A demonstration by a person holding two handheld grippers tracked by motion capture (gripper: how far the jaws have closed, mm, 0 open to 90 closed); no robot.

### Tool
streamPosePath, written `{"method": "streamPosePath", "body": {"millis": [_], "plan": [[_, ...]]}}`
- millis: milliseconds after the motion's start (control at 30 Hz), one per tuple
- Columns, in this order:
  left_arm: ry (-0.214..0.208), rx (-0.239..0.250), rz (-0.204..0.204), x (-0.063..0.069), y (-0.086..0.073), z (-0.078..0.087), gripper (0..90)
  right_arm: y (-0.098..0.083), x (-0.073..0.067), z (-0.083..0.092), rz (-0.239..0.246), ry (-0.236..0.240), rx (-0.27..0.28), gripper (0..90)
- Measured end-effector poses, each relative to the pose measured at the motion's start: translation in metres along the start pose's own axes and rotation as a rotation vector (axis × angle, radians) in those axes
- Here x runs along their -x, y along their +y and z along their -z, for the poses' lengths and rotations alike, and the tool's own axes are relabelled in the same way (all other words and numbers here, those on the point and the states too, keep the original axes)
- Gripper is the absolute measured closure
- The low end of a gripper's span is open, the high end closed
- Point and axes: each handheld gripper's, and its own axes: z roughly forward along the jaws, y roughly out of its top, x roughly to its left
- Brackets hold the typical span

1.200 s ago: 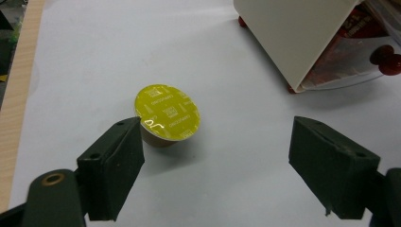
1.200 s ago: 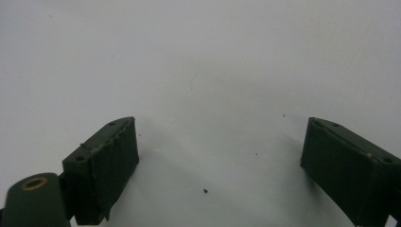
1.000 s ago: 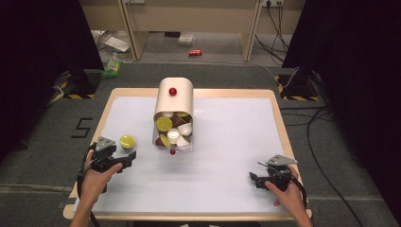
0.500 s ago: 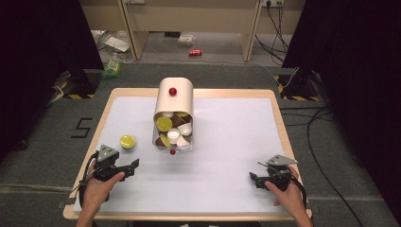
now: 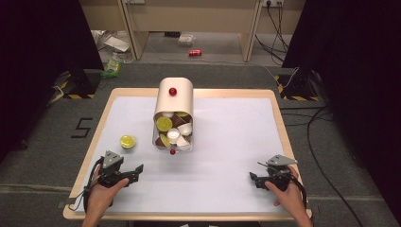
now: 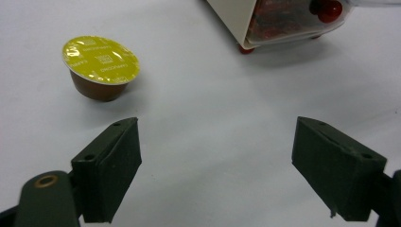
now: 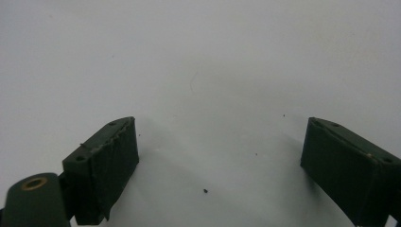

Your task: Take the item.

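Observation:
A cream canister [image 5: 175, 101] with a red knob lies on its side mid-table, its clear mouth toward me and full of several coffee capsules. One yellow-lidded capsule [image 5: 127, 141] stands alone on the white mat to its left. My left gripper [image 5: 137, 171] hovers open near the front left, a little short of that capsule. In the left gripper view the capsule [image 6: 100, 66] sits ahead and left of the wide-apart jaws of my left gripper [image 6: 217, 175], with the canister's corner [image 6: 236, 19] at the top. My right gripper [image 5: 253, 180] rests open at the front right, and in its own view the right gripper [image 7: 222, 175] has bare mat between its jaws.
The white mat [image 5: 227, 142] covers a wooden table with a raised rim. Cables, a red can and litter lie on the floor beyond the far edge. Open mat stretches between the two grippers.
My left gripper has drawn back toward the front edge and slightly right, away from the yellow-lidded capsule. The right gripper has stayed put.

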Motion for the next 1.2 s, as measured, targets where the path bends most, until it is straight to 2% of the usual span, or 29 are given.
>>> {"method": "streamPosePath", "body": {"millis": [300,700,1067,1200], "plan": [[-0.008,-0.003,-0.017,0.006,-0.007,0.000,16.1,0.000,0.000,0.000,-0.001,0.000,0.000,12.2],[-0.025,-0.037,-0.027,0.008,-0.022,-0.001,15.8,0.000,0.000,0.000,0.000,0.000,0.000,12.2],[-0.027,-0.029,-0.029,0.010,-0.035,0.006,15.4,0.000,0.000,0.000,-0.004,0.001,0.000,12.2],[-0.013,-0.022,-0.036,0.011,-0.041,0.009,15.3,0.000,0.000,0.000,-0.004,0.001,-0.001,12.2]]}}
